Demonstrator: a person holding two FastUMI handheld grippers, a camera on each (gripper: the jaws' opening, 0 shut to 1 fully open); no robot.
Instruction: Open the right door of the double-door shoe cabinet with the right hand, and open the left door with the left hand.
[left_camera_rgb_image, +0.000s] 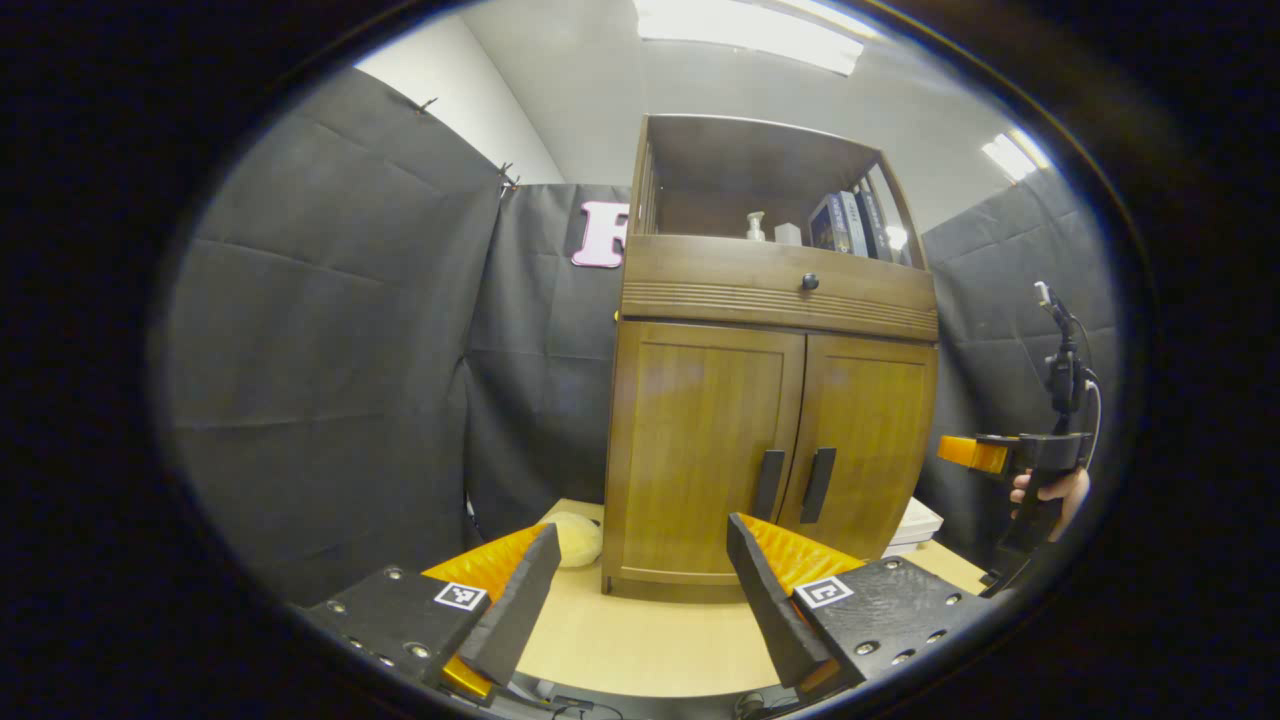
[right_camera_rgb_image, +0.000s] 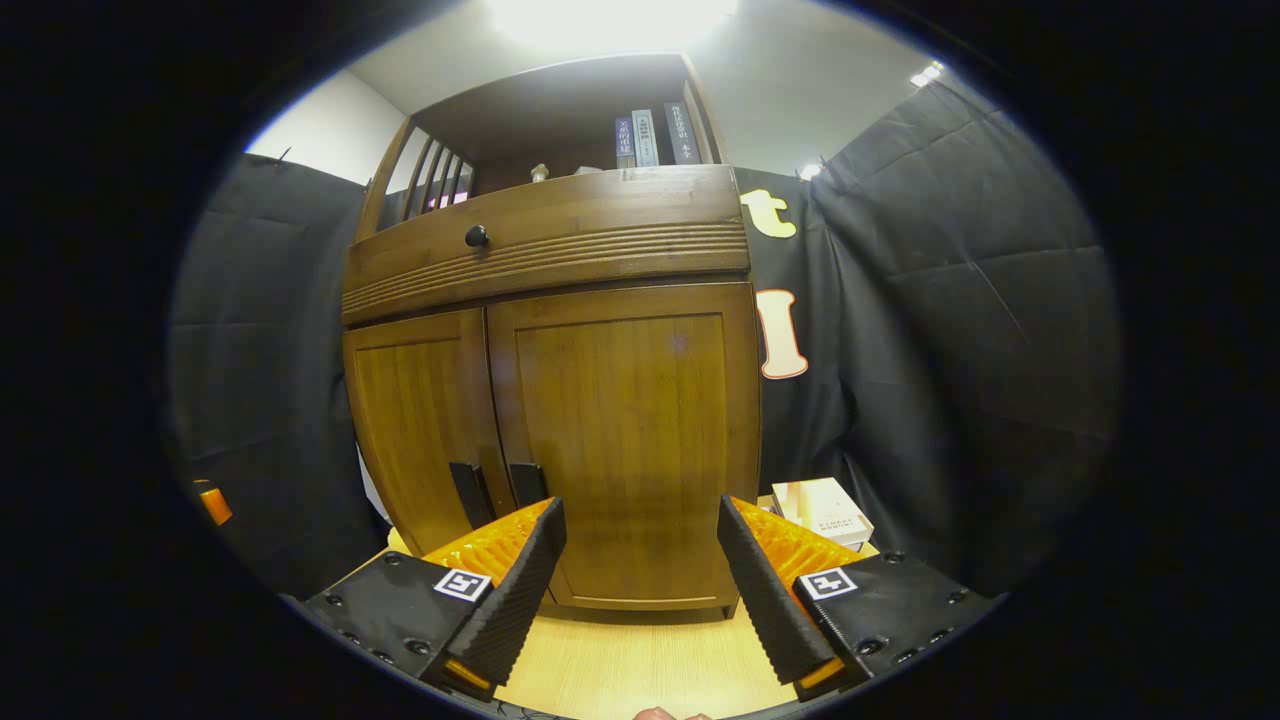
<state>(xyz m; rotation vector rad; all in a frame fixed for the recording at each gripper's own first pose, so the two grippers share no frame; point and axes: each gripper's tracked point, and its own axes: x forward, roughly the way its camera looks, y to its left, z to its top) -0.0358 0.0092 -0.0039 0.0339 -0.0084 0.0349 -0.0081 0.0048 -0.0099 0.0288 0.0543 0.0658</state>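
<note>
Facing the closed shoe cabinet (right_camera_rgb_image: 560, 400), both claws gape, left claw (left_camera_rgb_image: 640, 580) and right claw (right_camera_rgb_image: 640, 560).

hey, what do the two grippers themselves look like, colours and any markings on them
Both the left gripper and the right gripper have orange ribbed fingers faced with black foam pads, on black bolted bodies, each with a square black-and-white marker tag.
</note>
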